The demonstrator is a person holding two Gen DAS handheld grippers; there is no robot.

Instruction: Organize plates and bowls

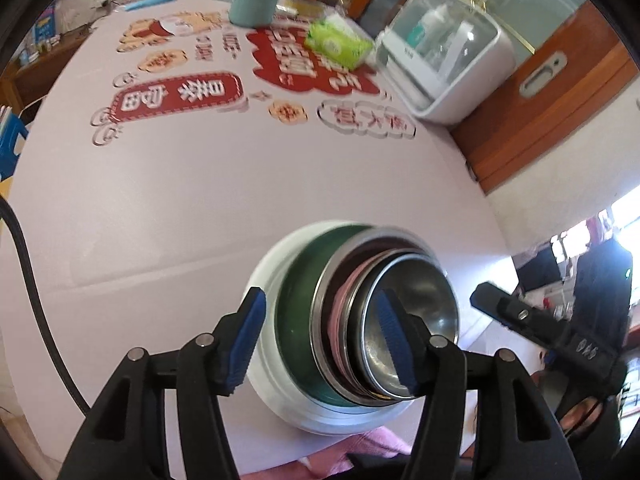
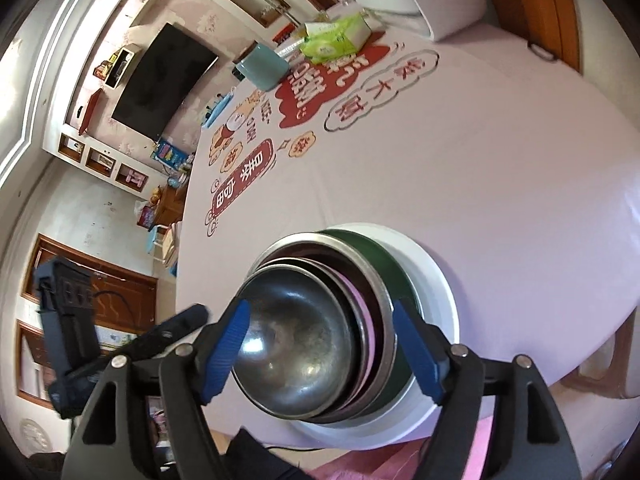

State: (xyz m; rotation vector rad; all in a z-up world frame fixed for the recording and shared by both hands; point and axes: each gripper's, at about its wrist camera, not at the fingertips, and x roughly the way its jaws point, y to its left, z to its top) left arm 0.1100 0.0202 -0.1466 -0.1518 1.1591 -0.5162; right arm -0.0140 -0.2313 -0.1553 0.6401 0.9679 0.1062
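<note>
Nested stack sits near the table's (image 1: 180,184) front edge: white plate (image 1: 264,392) at bottom, green bowl (image 1: 292,320) in it, then a steel-rimmed dish (image 1: 320,312) with pink showing inside, small steel bowl (image 1: 416,304) on top.

Left gripper (image 1: 322,342) hangs over the stack's left side, jaws spread, nothing pinched; one pad appears to be outside the plate rim, the other over the small steel bowl. Right gripper (image 2: 320,354) hangs over the stack too, jaws spread wider, straddling the small steel bowl (image 2: 296,344), no pad pressing on it as far as I can tell.

Stack looks done, so the step reads as release and retreat. Lift straight off, pads clear of rims, don't nudge the nested bowls.

Left view only: white lidded container (image 1: 444,52) far right of the stack. Right view only: dark TV (image 2: 164,80) on the wall, far left of the stack.
</note>
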